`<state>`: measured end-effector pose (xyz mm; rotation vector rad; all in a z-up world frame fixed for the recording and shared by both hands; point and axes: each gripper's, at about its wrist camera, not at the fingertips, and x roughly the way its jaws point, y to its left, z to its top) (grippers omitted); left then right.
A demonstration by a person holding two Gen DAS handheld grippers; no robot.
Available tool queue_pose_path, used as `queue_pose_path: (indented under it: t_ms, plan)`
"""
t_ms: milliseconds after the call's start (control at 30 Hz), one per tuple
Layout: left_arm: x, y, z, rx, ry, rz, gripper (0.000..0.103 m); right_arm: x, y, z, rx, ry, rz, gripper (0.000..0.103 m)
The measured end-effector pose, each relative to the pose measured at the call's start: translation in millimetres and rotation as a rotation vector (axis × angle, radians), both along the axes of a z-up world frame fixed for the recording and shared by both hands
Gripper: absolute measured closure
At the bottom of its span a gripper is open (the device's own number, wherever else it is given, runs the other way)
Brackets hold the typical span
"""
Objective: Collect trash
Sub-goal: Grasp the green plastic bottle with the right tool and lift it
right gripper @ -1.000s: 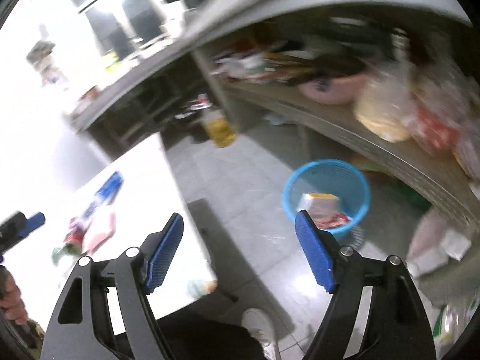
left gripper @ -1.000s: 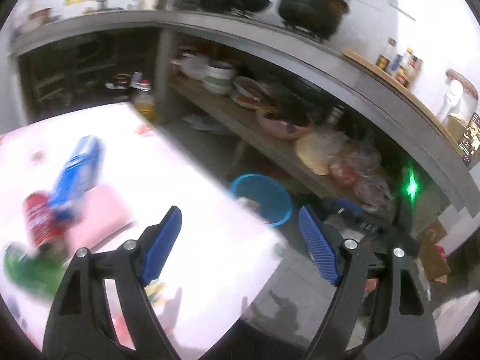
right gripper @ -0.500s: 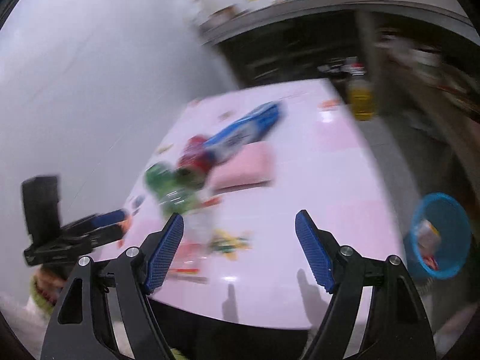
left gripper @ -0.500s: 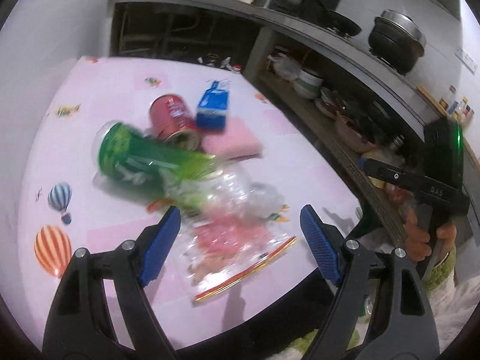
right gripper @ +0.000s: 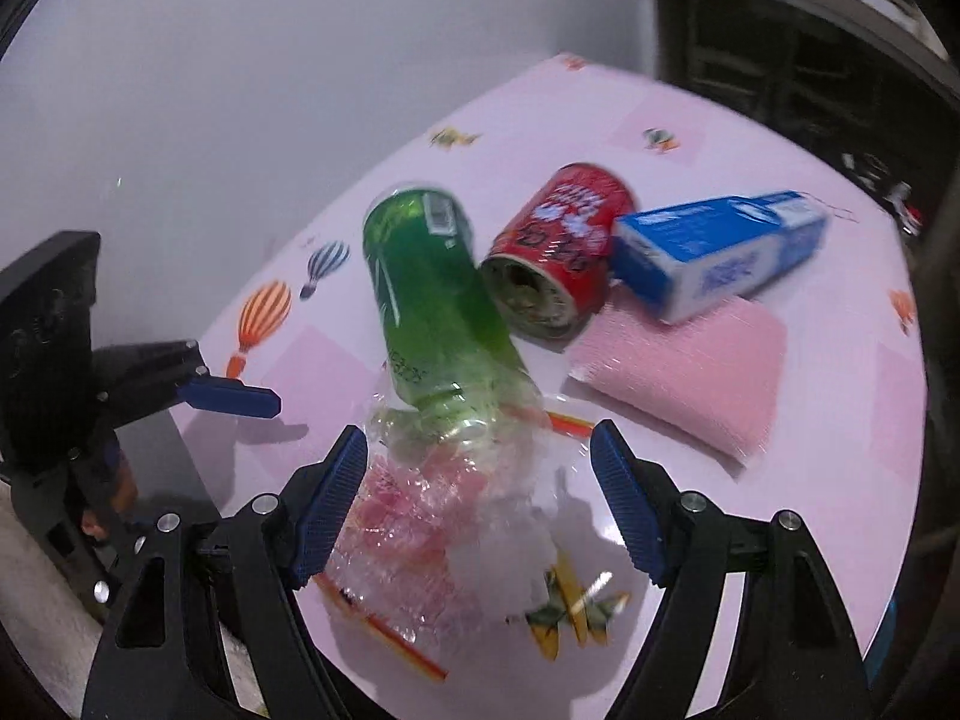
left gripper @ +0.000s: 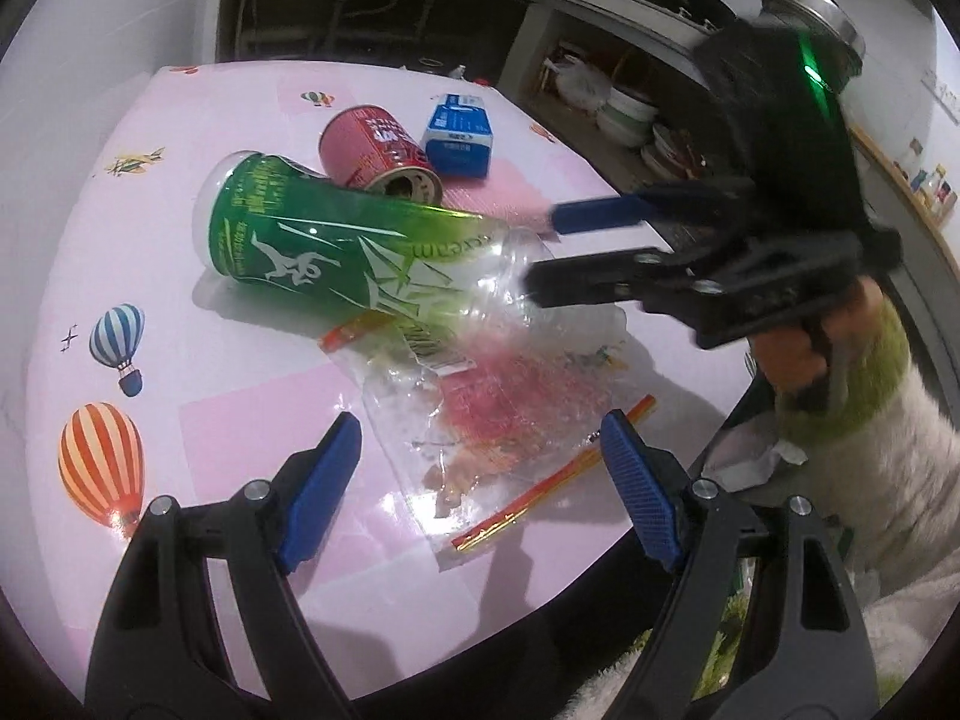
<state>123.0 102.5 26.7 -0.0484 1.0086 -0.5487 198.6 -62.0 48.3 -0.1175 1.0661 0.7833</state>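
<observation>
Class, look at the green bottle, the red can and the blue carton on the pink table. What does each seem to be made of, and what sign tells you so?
Green bottle: probably thin clear plastic; see-through, glossy glints, crumpled neck end.
Red can: likely metal; rigid round body, printed glossy label, pale rimmed open end.
Blue carton: apparently coated paperboard; flat faces, sharp folded edges, slight sheen.

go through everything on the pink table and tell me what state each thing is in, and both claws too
green bottle: on its side, neck toward the wrapper
red can: on its side, open end showing
blue carton: lying flat, partly on the pink sponge
pink sponge: flat
clear plastic wrapper: crumpled, empty
left claw: open, holding nothing
right claw: open, holding nothing
</observation>
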Motion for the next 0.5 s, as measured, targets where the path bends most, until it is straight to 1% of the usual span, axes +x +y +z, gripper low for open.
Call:
queue_pose_path:
  t_ms: [67, 233, 367, 500]
  plan:
    - [-0.4, -0.6, -1.2, -0.002, 0.003, -0.009, 0.025, 6.0, 10.6, -3.4, -0.029, 0.009, 0.047, 0.028]
    - [2.8, -0.7, -4.1, -0.007, 0.014, -0.007, 0.025, 18.3, 31.3, -14.0, -0.089, 0.031, 0.118, 0.028]
    - [4.6, 1.6, -7.6, -0.012, 0.028, 0.003, 0.025, 23.4, 43.2, -22.9, -0.134, 0.035, 0.15, 0.028]
    - [6.9, 4.8, -11.9, -0.016, 0.042, 0.016, 0.025, 24.4, 48.3, -27.6, -0.147, 0.036, 0.161, 0.028]
